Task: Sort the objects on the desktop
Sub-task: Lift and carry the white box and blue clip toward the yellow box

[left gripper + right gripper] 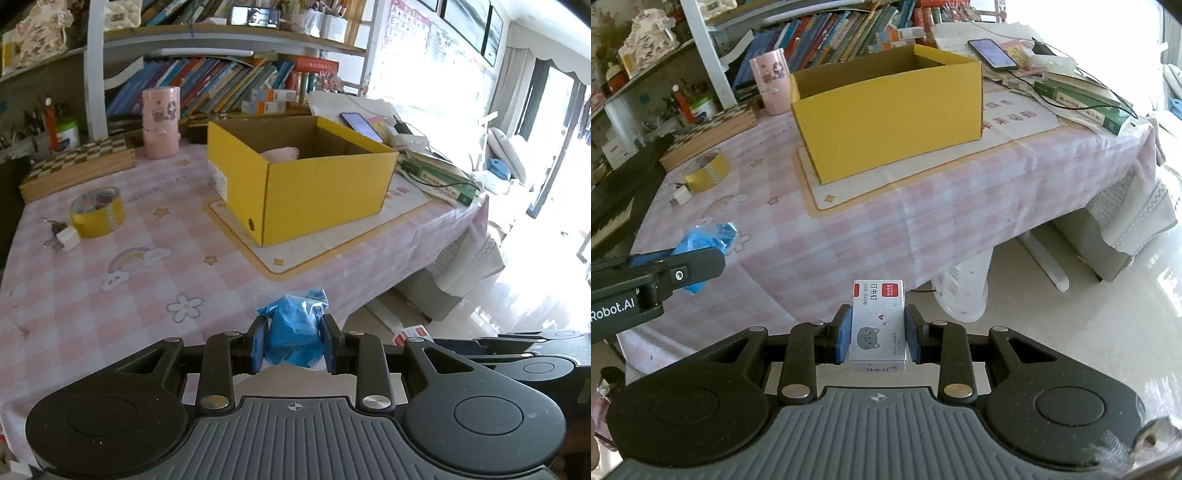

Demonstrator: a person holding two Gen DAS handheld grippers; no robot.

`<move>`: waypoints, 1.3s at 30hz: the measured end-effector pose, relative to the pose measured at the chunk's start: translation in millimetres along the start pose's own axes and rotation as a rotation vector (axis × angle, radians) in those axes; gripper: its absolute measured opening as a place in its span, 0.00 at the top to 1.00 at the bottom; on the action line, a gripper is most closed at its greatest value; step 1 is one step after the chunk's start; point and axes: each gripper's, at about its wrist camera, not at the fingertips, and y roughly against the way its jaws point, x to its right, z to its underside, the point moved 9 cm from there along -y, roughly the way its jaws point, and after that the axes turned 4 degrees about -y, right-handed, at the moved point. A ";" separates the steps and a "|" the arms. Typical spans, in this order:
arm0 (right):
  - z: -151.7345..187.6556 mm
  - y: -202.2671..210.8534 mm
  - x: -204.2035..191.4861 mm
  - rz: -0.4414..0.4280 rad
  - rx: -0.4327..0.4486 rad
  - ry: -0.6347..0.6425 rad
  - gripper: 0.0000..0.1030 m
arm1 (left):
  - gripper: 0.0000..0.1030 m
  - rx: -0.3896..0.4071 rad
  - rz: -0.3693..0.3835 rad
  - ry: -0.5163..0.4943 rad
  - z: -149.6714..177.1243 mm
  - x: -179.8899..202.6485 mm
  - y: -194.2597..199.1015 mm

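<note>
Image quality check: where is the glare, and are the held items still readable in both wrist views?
Left wrist view: window side at right blown out white; blue plastic bundle in the left gripper stays sharp. Right wrist view: floor at right glares; the staple box print in the right gripper is legible. Both: fisheye bends the yellow box edges.

Bright daylight from blown-out windows at right, floor glare, fisheye-curved edges

Both wrist views down toward the yellow box (295, 177) (shared tabletop).
</note>
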 end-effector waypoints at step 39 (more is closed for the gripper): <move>-109.2 -59.2 74.7 -0.073 -0.009 0.023 0.73 | 0.72 0.024 -0.057 -0.008 -94.8 44.4 -94.5</move>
